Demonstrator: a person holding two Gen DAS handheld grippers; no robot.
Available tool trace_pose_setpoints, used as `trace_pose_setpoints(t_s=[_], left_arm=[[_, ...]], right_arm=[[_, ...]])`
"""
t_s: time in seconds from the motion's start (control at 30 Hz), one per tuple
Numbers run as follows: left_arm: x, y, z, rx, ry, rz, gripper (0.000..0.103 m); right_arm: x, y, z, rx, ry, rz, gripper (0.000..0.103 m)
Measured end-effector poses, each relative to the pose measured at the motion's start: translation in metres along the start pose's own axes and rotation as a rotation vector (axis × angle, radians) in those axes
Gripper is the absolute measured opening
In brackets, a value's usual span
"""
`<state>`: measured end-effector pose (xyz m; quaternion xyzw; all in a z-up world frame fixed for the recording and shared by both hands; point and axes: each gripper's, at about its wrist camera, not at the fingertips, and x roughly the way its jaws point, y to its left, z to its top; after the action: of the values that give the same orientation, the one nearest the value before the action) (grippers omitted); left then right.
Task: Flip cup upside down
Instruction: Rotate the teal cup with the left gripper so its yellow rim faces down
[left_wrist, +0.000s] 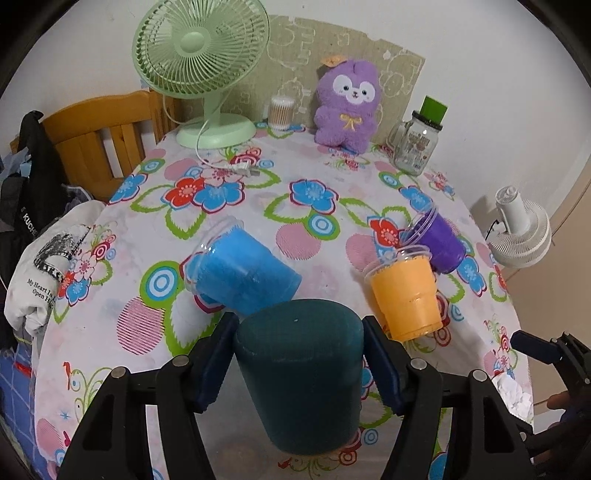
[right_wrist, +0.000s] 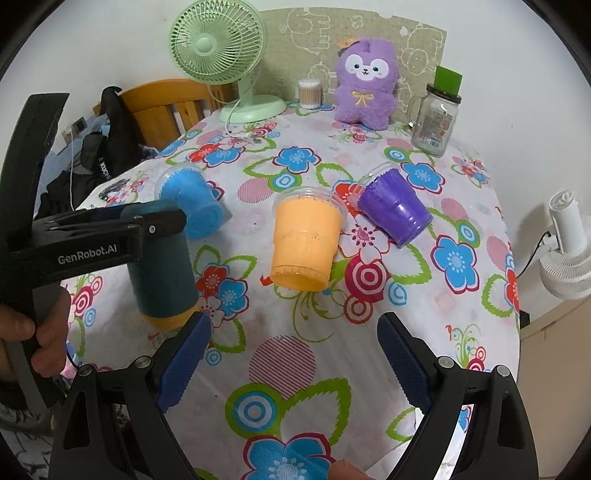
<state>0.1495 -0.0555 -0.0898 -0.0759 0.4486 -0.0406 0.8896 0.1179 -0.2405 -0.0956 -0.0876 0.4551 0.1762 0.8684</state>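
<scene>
My left gripper (left_wrist: 299, 332) is shut on a dark teal cup (left_wrist: 301, 373), held above the flowered tablecloth (left_wrist: 258, 192) with its closed base up; it also shows in the right wrist view (right_wrist: 162, 266), with an orange part at its lower end. An orange cup (left_wrist: 406, 295) stands upright to the right, also in the right wrist view (right_wrist: 304, 240). A blue cup (left_wrist: 240, 273) and a purple cup (left_wrist: 439, 240) lie on their sides. My right gripper (right_wrist: 293, 332) is open and empty over the cloth, near the table's front.
A green fan (left_wrist: 201, 66), a cotton-swab box (left_wrist: 282, 112), a purple plush toy (left_wrist: 349, 107) and a glass jar (left_wrist: 415, 147) stand along the back. A wooden chair (left_wrist: 103, 136) with clothes is at the left; a white fan (left_wrist: 521, 232) at the right.
</scene>
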Motion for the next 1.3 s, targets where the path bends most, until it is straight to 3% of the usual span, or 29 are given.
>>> trace_pose_setpoints(t_s=[0.57,0.87,1.03,1.3], left_arm=[[-0.063,0.003,0.005,0.022,-0.18,0.042,0.068],[-0.097,0.002,-0.001,0.045,-0.236,0.049,0.068],[-0.108,0.003,-0.009,0.052,-0.24,0.063,0.068],[-0.094,0.009,-0.029,0.035,-0.174,0.069,0.068]], right_arm=[[-0.009,0.021,-0.001,-0.029,-0.018,0.02,0.093],[-0.016,0.032,0.002,-0.047,-0.041,0.038,0.093],[-0.02,0.037,0.002,-0.047,-0.057,0.049,0.093],[-0.022,0.041,0.0,-0.049,-0.063,0.057,0.093]])
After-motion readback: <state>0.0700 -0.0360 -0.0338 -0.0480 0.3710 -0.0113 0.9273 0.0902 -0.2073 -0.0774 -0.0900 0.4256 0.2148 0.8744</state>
